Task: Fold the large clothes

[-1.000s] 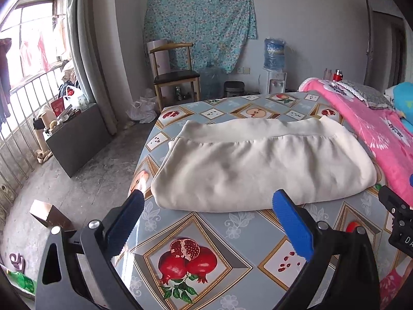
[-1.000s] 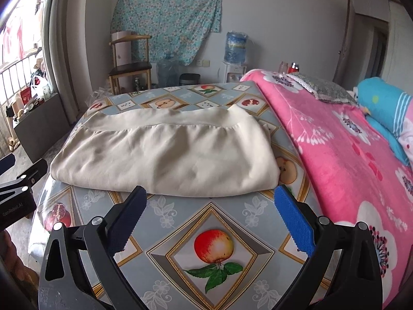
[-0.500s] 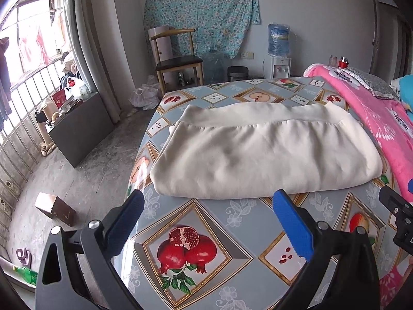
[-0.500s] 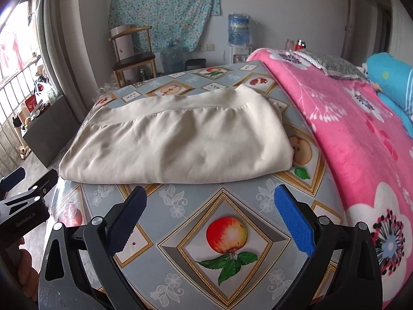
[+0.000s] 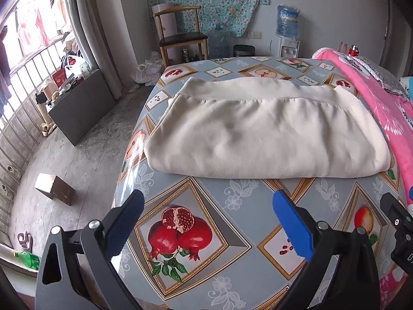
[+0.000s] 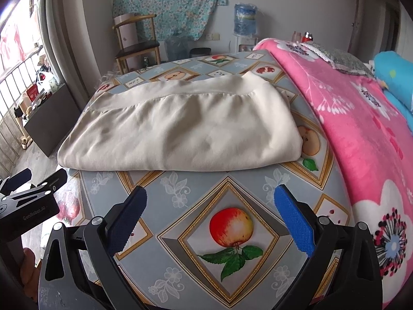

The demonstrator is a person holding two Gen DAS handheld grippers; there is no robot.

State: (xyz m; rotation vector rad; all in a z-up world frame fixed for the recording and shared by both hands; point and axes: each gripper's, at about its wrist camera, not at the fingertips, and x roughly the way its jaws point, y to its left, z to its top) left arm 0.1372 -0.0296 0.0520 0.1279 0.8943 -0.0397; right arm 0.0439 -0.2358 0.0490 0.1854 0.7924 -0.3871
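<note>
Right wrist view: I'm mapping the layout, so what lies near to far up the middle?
Right gripper → apple print → folded cream garment → bare tablecloth → bin → floral cloth on the wall.

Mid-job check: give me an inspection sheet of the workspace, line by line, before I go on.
Surface: fruit-print cloth covering the work surface, flat; pink blanket along its right side.
Job's things: cream garment folded into a wide bundle, ribbed hem on the far side, lying apart from both grippers.
Clutter: nothing seen on the cloth besides the garment.
Grippers: left gripper open, empty; right gripper open, empty; both short of the near fold.
Cables: nothing seen.
Surroundings: chair, water dispenser, box on the floor.
</note>
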